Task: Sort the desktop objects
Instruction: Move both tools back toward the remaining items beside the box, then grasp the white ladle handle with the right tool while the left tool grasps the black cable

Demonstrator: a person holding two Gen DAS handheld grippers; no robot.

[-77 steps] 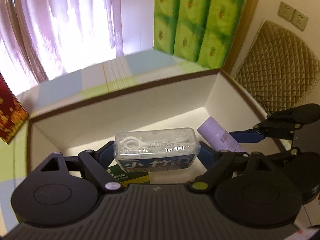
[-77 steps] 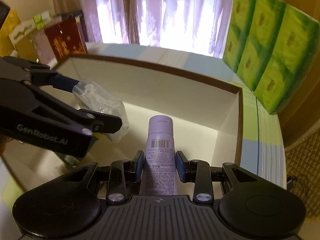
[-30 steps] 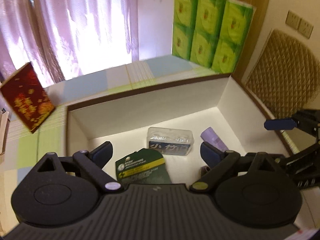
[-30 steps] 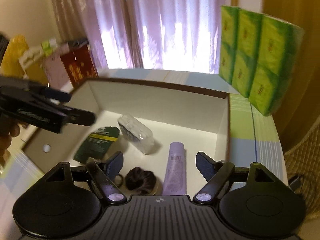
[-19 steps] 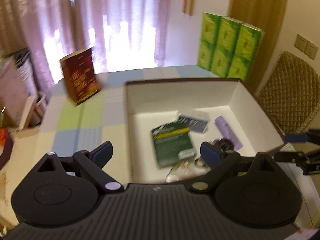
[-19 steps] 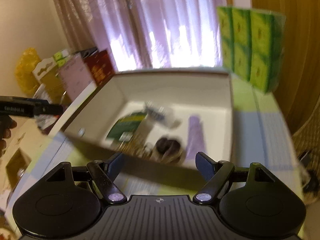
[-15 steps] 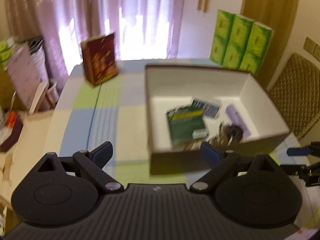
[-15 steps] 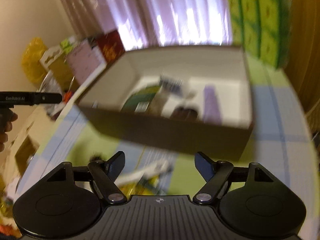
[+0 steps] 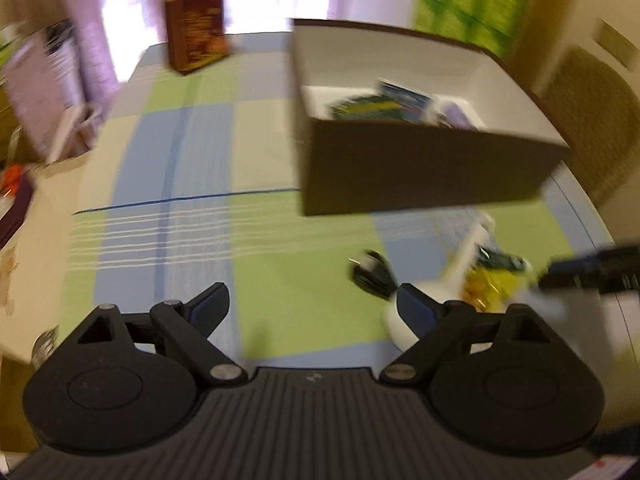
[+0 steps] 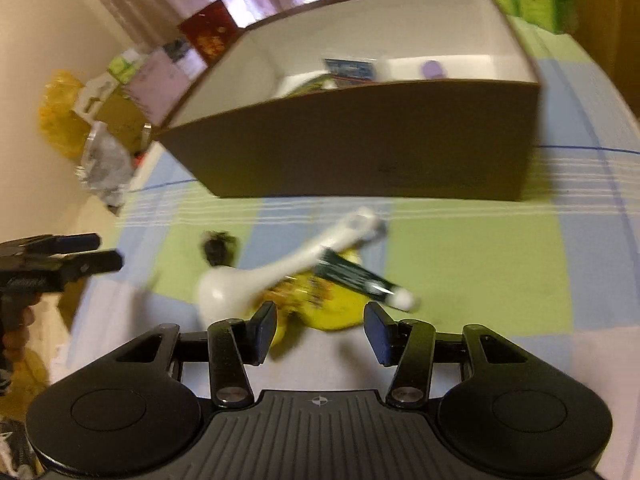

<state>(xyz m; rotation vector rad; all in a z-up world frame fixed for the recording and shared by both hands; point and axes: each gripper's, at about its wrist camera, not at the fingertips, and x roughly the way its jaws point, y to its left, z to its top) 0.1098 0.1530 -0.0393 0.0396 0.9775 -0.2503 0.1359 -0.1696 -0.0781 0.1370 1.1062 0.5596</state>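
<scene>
A brown box with a white inside holds a green packet, a blue-labelled case and a purple tube. In front of it on the checked cloth lie a white spoon, a yellow packet, a dark green tube and a black hair tie. My right gripper hovers over the yellow packet with its jaws closing; the pads do not press on it. My left gripper stands wide, closing slightly, with only cloth between its fingers, left of the spoon.
A red carton stands at the back of the table and green tissue packs behind the box. Clutter and a yellow bag sit off the table's left side. A padded chair is at the right.
Both grippers have pulled back from over the box to the cloth in front of it. The right jaws have narrowed. The spoon, yellow packet and tube have come into view.
</scene>
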